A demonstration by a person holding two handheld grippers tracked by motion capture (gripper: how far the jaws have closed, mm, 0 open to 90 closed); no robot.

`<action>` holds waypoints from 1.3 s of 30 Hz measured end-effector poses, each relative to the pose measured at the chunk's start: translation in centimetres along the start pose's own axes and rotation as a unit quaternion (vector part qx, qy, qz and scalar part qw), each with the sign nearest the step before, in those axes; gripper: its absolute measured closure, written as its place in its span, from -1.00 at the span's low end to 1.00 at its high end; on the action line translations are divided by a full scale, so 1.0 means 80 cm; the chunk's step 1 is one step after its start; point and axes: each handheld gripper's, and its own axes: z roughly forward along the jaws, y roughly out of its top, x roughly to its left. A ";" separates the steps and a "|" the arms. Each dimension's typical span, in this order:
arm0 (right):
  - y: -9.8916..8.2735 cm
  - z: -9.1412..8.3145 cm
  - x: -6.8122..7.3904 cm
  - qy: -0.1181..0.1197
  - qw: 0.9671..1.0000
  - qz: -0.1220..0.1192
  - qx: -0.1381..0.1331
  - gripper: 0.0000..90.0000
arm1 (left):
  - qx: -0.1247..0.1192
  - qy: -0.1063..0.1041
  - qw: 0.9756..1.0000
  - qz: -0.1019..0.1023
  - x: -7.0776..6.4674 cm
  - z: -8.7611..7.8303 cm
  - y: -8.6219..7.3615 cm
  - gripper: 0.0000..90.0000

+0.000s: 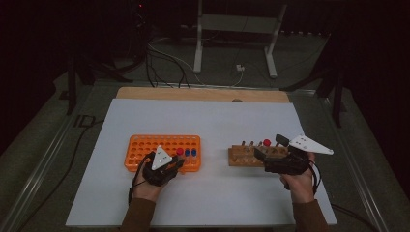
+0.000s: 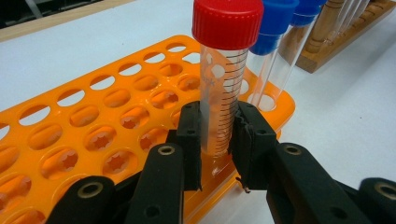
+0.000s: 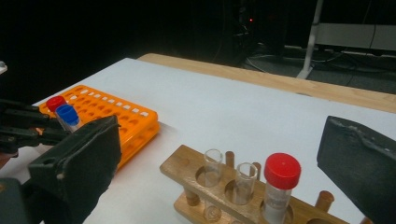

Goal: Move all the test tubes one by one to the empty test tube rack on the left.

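Observation:
A clear, graduated, red-capped tube (image 2: 224,70) stands upright in a hole at the near right end of the orange rack (image 2: 93,121). My left gripper (image 2: 219,135) is shut on its lower body, one pad on each side. Two blue-capped tubes (image 2: 275,28) stand just behind it in the same rack. In the high view the left gripper (image 1: 175,162) sits at the rack's (image 1: 145,147) front right corner. My right gripper (image 3: 224,154) is open, its jaws wide apart before the wooden rack (image 3: 187,170). That rack holds another red-capped tube (image 3: 281,182) and two empty glass tubes (image 3: 212,168).
The wooden rack (image 1: 241,155) lies to the right of the orange rack on the white table top (image 1: 203,121). Most holes of the orange rack are empty. A wooden strip (image 1: 203,94) borders the far edge. Cables and a metal stand (image 1: 232,29) are on the floor beyond.

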 end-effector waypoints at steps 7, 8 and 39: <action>-0.003 -0.001 -0.011 -0.007 1.000 0.010 0.003 -1.00 | -0.019 0.003 0.999 -0.040 0.007 -0.005 0.000 0.27; -0.003 -0.001 -0.013 -0.008 1.000 0.011 0.003 -0.98 | -0.028 0.002 0.999 -0.047 0.010 -0.008 0.001 0.22; -0.045 0.025 -0.048 -0.048 0.995 -0.028 0.081 0.34 | -0.084 0.027 0.990 -0.109 0.030 -0.040 0.003 -0.63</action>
